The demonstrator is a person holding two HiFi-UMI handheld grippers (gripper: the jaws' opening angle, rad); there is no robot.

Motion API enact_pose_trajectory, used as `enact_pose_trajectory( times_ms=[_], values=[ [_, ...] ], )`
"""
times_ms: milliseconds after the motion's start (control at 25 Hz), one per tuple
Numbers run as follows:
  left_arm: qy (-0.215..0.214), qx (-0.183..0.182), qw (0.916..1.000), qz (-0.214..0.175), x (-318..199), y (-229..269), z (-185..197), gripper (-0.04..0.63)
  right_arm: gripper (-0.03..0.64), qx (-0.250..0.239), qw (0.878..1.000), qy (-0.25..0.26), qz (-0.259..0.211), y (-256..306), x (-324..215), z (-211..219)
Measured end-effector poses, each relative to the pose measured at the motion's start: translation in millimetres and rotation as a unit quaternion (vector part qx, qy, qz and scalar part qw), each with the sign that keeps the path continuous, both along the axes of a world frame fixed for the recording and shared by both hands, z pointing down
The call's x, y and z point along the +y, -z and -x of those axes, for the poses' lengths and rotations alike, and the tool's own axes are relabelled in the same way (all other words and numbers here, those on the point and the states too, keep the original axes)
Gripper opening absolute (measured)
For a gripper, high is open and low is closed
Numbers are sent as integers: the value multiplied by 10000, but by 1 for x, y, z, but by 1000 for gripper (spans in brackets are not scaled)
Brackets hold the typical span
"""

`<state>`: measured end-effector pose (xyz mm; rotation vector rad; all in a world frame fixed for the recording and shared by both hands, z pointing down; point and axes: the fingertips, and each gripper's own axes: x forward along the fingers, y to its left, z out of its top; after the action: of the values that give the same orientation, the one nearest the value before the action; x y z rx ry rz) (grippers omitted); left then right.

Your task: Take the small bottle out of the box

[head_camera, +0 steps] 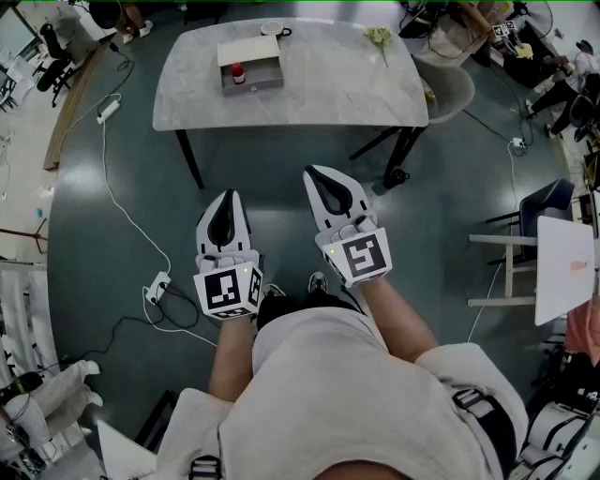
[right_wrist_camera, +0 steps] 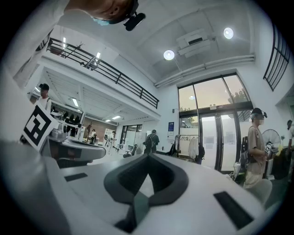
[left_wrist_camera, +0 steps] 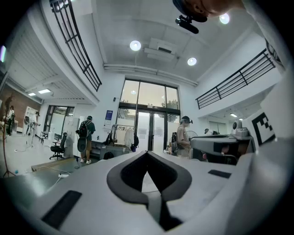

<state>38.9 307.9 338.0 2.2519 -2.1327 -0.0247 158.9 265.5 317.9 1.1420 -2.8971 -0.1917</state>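
Head view: small bottle (head_camera: pixel 238 72), red cap, stands upright in the left part of the box (head_camera: pixel 267 75). The box sits on the grey table (head_camera: pixel 319 94), w/ a round dish (head_camera: pixel 273 29) behind it and a flower sprig (head_camera: pixel 380 38) to the right. Left gripper (head_camera: pixel 228 196) and right gripper (head_camera: pixel 314 172) are both held level over dark floor, well short of the table. A power strip (head_camera: pixel 157 286) w/ white cable lies left of the person's feet, and a chair (head_camera: pixel 455 89) stands at the table's right end.

Left gripper view: jaws together at the tips, nothing betw. them. Beyond are glass doors (left_wrist_camera: pixel 149 131), a person w/ backpack (left_wrist_camera: pixel 85 133) and an office chair (left_wrist_camera: pixel 58 147).

Right gripper view: jaws pressed together, empty. A marker cube (right_wrist_camera: pixel 37 125) shows at left, and a person w/ headset (right_wrist_camera: pixel 256 144) stands at right.
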Motion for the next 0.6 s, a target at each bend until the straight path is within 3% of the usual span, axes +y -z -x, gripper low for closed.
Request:
enact_pose_trajectory(
  times_ms=[320, 600],
  values=[
    [51, 244, 9992, 319, 4, -24, -3, 23, 26, 69, 9997, -9, 221, -16, 1, -7],
    [70, 134, 9987, 489, 14, -38, 6, 23, 26, 69, 9996, -34, 276, -36, 8, -3]
  ],
)
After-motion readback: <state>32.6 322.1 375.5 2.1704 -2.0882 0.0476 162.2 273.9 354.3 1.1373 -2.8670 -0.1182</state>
